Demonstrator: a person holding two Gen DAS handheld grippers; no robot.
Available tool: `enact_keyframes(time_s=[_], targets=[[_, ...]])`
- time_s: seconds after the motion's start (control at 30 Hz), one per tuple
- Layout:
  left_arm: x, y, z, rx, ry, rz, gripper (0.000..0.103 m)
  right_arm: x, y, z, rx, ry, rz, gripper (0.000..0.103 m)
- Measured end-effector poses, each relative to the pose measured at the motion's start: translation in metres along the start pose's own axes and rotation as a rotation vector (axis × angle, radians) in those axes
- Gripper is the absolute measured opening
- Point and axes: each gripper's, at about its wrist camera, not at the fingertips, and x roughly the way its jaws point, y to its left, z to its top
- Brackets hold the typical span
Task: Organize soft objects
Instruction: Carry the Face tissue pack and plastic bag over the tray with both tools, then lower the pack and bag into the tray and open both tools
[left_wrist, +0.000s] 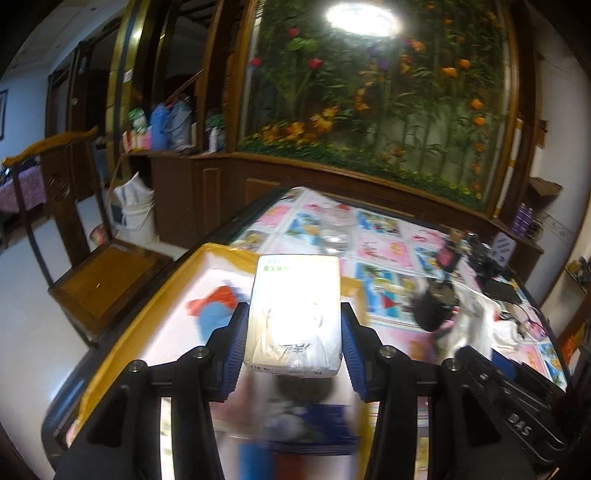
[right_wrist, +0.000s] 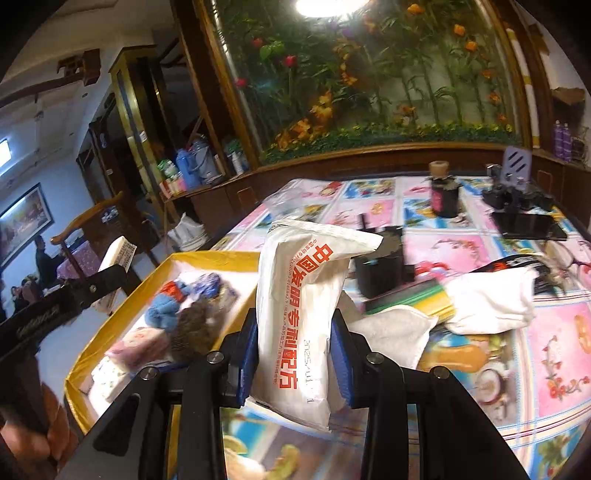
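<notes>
The table wears a glossy cloth of pink and blue picture squares. A yellow-rimmed tray sits at its near-left corner. Right of the tray lie a white cloth, a flat white pad and a green-and-yellow stack partly under the cloth. Behind those stands a black pot. Further back from the tray stand a dark jar, a black phone and a purple stand.

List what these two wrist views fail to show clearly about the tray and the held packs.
- Left wrist: tray contents below tissue pack are motion-blurred and hidden by left gripper.
- Right wrist: white packet in right gripper hides the tray's near right corner; small print illegible.
</notes>
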Motion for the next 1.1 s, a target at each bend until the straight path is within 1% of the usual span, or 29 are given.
enact_keyframes(time_s=[0.13, 0.23, 0.3, 0.37, 0.5, 0.6, 0.7, 0.73, 0.8, 0.87, 0.93, 0.97, 1.07, 1.1], targets=[[0.017, 0.053, 0.006, -0.07, 0.079, 0.06, 0.046, 0.022, 0.027, 0.004, 0.008, 0.081, 0.099, 0.039], [0.029, 0.077, 0.004, -0.098, 0.148, 0.075, 0.046, 0.04, 0.05, 0.015, 0.019, 0.141, 0.156, 0.039], [0.036, 0.087, 0.001, -0.105, 0.183, 0.067, 0.046, 0.053, 0.059, 0.024, 0.029, 0.165, 0.176, 0.039], [0.039, 0.089, -0.002, -0.099, 0.203, 0.059, 0.046, 0.065, 0.071, 0.031, 0.013, 0.176, 0.164, 0.039], [0.048, 0.09, -0.005, -0.099, 0.235, 0.051, 0.046, 0.087, 0.089, 0.041, 0.017, 0.203, 0.191, 0.039], [0.052, 0.086, -0.01, -0.083, 0.254, 0.049, 0.046, 0.099, 0.106, 0.043, -0.002, 0.209, 0.199, 0.039], [0.054, 0.081, -0.012, -0.06, 0.259, 0.056, 0.046, 0.115, 0.115, 0.043, -0.014, 0.221, 0.182, 0.04], [0.054, 0.08, -0.012, -0.052, 0.257, 0.059, 0.046, 0.12, 0.115, 0.043, -0.008, 0.23, 0.18, 0.04], [0.052, 0.077, -0.013, -0.039, 0.248, 0.072, 0.046, 0.134, 0.114, 0.039, -0.004, 0.269, 0.137, 0.04], [0.051, 0.076, -0.014, -0.029, 0.243, 0.075, 0.046, 0.145, 0.105, 0.033, 0.038, 0.302, 0.137, 0.04], [0.052, 0.074, -0.014, -0.02, 0.242, 0.078, 0.046, 0.152, 0.099, 0.031, 0.045, 0.313, 0.109, 0.04], [0.053, 0.073, -0.013, -0.017, 0.245, 0.08, 0.046, 0.152, 0.096, 0.031, 0.056, 0.316, 0.117, 0.04], [0.054, 0.07, -0.012, -0.003, 0.249, 0.087, 0.048, 0.152, 0.094, 0.032, 0.055, 0.325, 0.132, 0.045], [0.055, 0.069, -0.012, 0.001, 0.248, 0.094, 0.053, 0.15, 0.093, 0.032, 0.053, 0.322, 0.14, 0.046]])
